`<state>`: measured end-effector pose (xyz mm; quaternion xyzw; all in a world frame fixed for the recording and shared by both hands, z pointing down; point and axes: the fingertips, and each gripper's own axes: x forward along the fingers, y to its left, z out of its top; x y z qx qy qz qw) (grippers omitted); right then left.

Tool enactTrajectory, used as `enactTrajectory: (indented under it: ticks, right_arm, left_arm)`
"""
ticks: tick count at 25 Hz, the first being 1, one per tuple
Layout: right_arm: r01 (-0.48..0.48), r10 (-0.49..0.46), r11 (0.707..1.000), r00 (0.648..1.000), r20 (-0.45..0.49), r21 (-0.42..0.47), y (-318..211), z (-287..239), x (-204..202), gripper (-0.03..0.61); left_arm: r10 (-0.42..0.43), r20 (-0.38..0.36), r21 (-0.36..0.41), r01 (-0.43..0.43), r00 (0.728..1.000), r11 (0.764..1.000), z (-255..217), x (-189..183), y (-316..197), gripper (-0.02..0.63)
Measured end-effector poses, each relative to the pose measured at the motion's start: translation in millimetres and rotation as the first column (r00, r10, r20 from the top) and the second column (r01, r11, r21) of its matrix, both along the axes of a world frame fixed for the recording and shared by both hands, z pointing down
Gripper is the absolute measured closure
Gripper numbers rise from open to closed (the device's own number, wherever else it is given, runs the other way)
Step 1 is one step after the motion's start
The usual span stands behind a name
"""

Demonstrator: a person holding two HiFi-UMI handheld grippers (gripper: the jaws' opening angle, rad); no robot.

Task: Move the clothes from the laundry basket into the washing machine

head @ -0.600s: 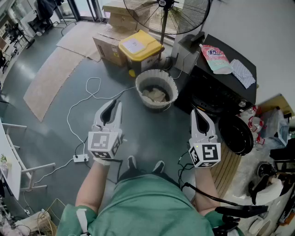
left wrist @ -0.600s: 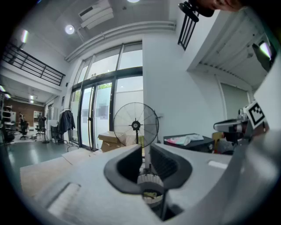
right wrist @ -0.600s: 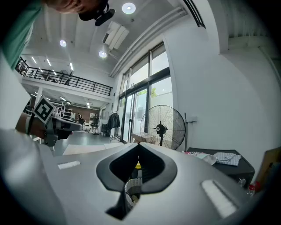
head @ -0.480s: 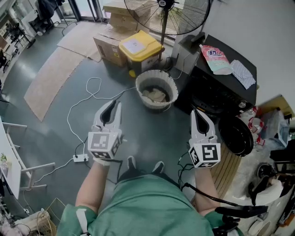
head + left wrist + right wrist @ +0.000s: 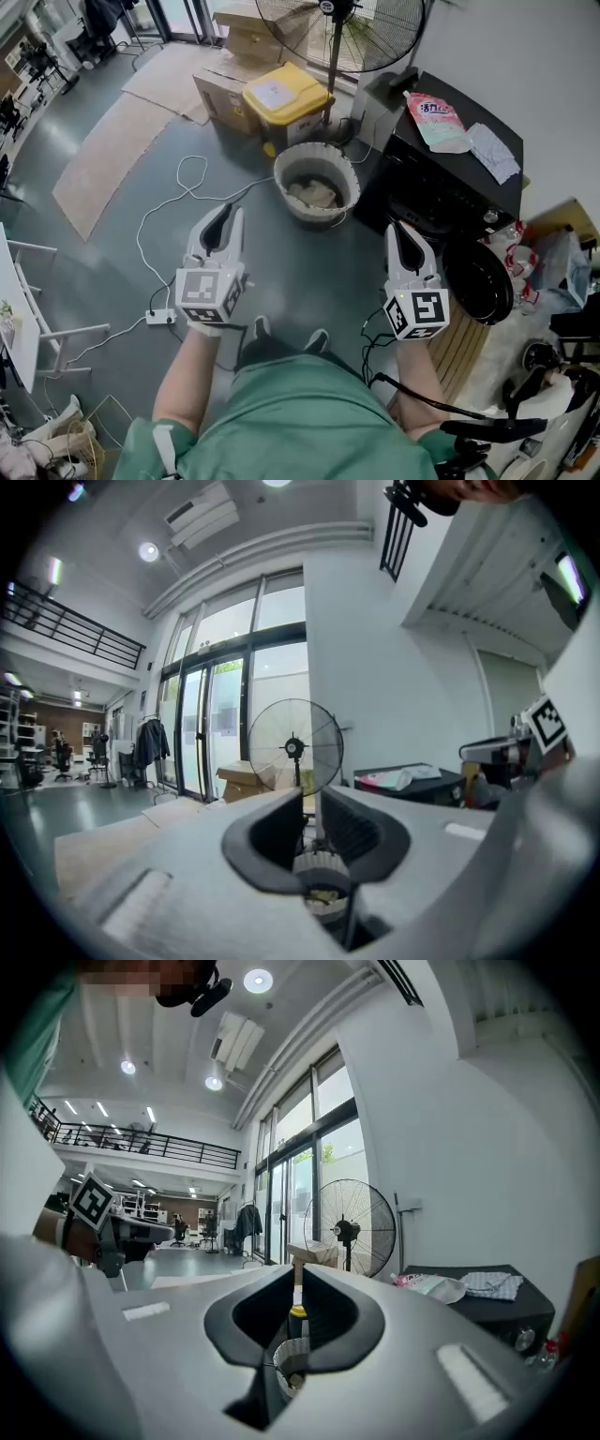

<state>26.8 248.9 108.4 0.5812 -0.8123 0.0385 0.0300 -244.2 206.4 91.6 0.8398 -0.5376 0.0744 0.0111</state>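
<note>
- Grey floor [image 5: 112, 234] fills most of the head view; a fan [image 5: 366, 33] stands at the top edge.
- Basket [image 5: 317, 181] sits upper centre, with pale clothes [image 5: 314, 194] lying inside it.
- Black washer [image 5: 441, 197] stands just right of the basket, its round door [image 5: 478, 279] lower in the frame.
- Left hand-held gripper [image 5: 231, 212], lower left, has its jaws drawn together with nothing between them.
- Right hand-held gripper [image 5: 401, 228], lower right, is likewise closed and empty.
- Both point toward the basket and are well apart from it.

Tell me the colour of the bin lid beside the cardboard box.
The bin lid is yellow, clearest in the head view.
</note>
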Motion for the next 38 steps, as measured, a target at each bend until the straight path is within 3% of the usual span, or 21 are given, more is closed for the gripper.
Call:
enactTrajectory:
  ticks: [4,7,13,26,38]
  right_arm:
    - [-0.001,0.001,1.000,1.000,0.009,-0.023,-5.7,9.0,13.8,0.460]
    - [0.003,-0.002,0.999,1.000,0.011,-0.040,-13.4,15.6,16.9,0.457]
    - [0.004,-0.005,0.998,1.000,-0.006,-0.063,-52.2,26.2,5.3,0.458]
    - [-0.065,0.056,0.989,0.996,-0.072,-0.135,-192.0,48.2,-66.3,0.457]
    - [-0.096,0.086,0.981,0.994,-0.067,-0.169,-264.5,69.1,-95.3,0.457]
  left_arm:
    - [-0.034,0.004,-0.004,0.034,0.999,0.999,5.4,-0.5,3.7,0.514]
    - [-0.052,0.010,-0.030,0.053,0.999,0.998,14.0,-7.9,1.7,0.482]
    - [-0.067,-0.008,-0.071,0.066,0.998,0.995,35.9,-30.2,-34.4,0.476]
    - [-0.030,-0.071,-0.141,0.020,0.997,0.990,80.1,-108.8,-202.9,0.474]
    - [0.026,-0.070,-0.184,-0.038,0.997,0.982,105.5,-123.2,-280.7,0.474]
